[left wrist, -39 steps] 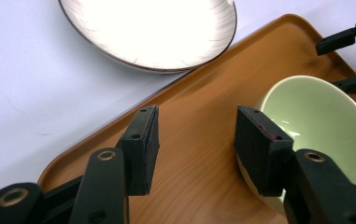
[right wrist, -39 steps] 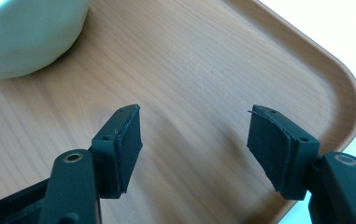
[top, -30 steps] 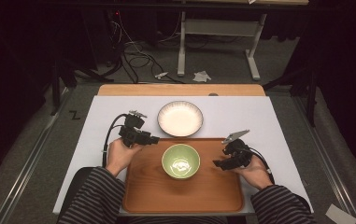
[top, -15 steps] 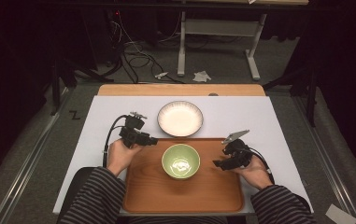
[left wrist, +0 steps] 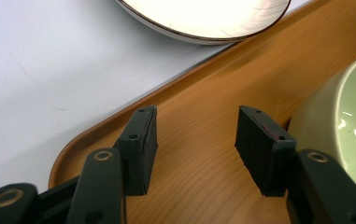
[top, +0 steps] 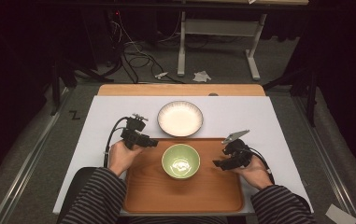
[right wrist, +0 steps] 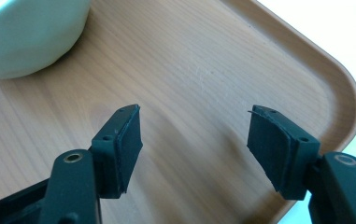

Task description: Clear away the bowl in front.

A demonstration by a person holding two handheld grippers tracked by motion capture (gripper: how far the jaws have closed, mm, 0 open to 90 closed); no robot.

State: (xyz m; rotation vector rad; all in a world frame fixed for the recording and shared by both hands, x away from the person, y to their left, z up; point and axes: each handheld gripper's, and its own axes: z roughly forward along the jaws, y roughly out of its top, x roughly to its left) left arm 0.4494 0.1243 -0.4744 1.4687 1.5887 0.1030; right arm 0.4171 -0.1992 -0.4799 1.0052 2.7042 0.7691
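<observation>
left gripper (top: 151,143): our jaws stood wide apart, empty, over rectangular wooden tray (top: 138,193) left edge | round green ceramic bowl (top: 181,161): sat mid-tray between both grippers, ungrasped, so we judged work barely begun | right gripper (top: 217,163): jaws wide apart, empty | white ribbed plate (top: 180,118): behind tray | we read no labels

The bowl (top: 181,160) is pale green, the plate (top: 180,118) white with dark rim, the tray (top: 222,196) brown wood, sleeves (top: 94,198) striped.

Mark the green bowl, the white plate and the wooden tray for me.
green bowl (top: 181,161): high view, inside centre.
white plate (top: 180,118): high view, middle of its face.
wooden tray (top: 213,193): high view, bare floor near the front.
</observation>
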